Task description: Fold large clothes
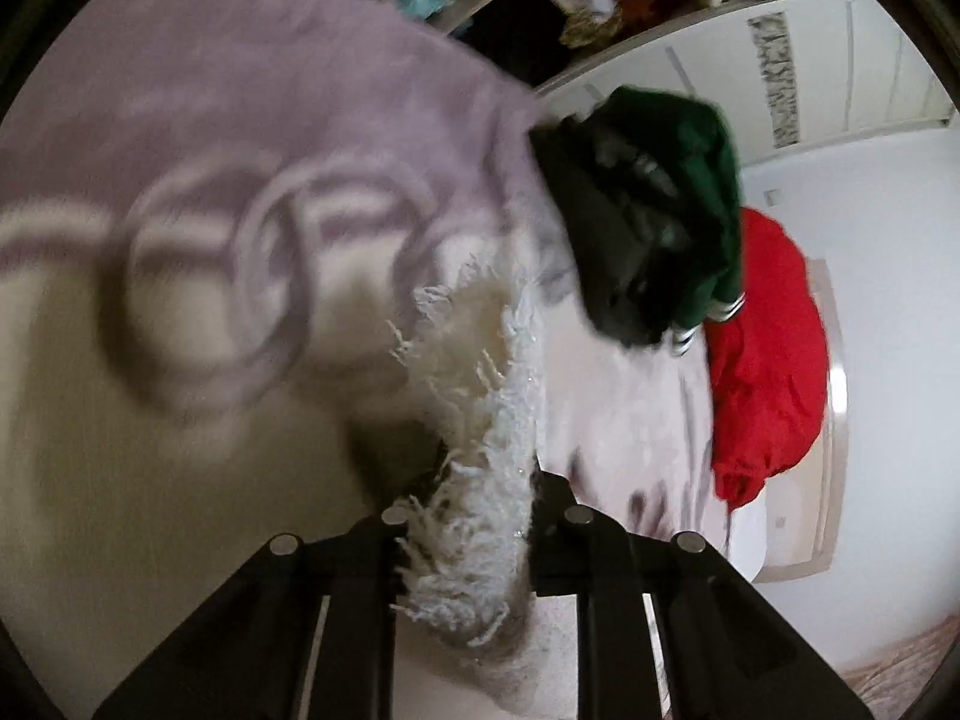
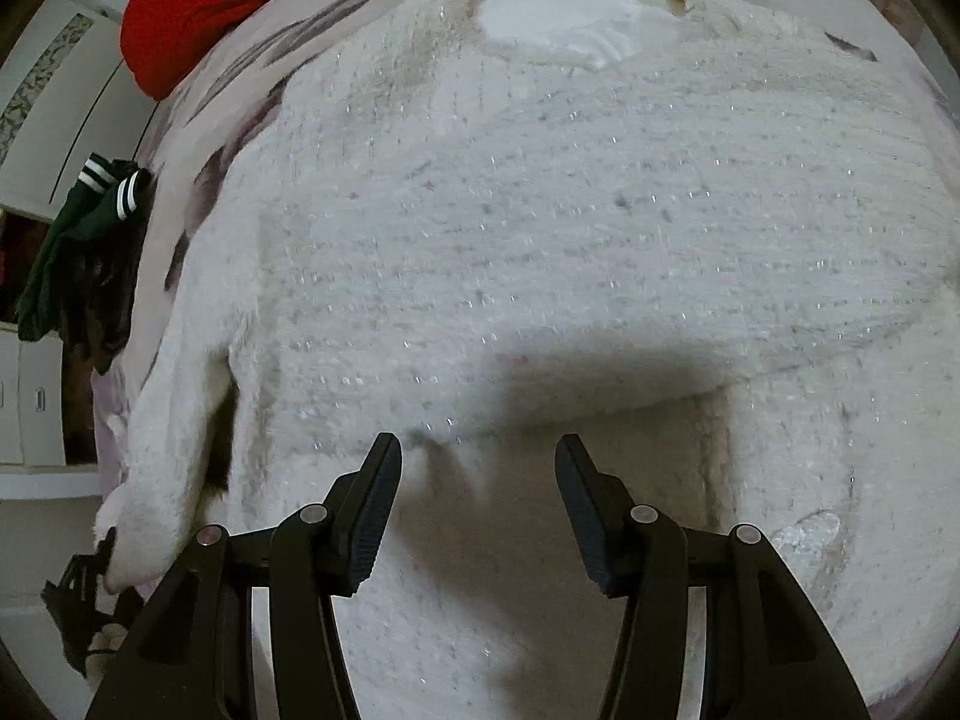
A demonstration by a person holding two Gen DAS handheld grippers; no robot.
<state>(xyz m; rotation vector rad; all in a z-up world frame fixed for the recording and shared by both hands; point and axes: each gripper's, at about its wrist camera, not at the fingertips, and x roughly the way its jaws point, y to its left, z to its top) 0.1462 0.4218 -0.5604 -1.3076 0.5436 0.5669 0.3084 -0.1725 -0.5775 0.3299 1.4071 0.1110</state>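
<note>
A fluffy white knit sweater lies spread on a bed with a pale floral cover; its neck opening is at the far end and one sleeve hangs toward the left edge. My right gripper is open and empty, just above the sweater's near part. In the left wrist view my left gripper is shut on a fringed white edge of the sweater and holds it up; this view is blurred. The left gripper also shows at the lower left of the right wrist view, at the sleeve's end.
A red garment lies at the bed's far left, also in the left wrist view. A dark green and black garment pile sits at the bed's edge. White cupboards and shelves with clothes stand beyond.
</note>
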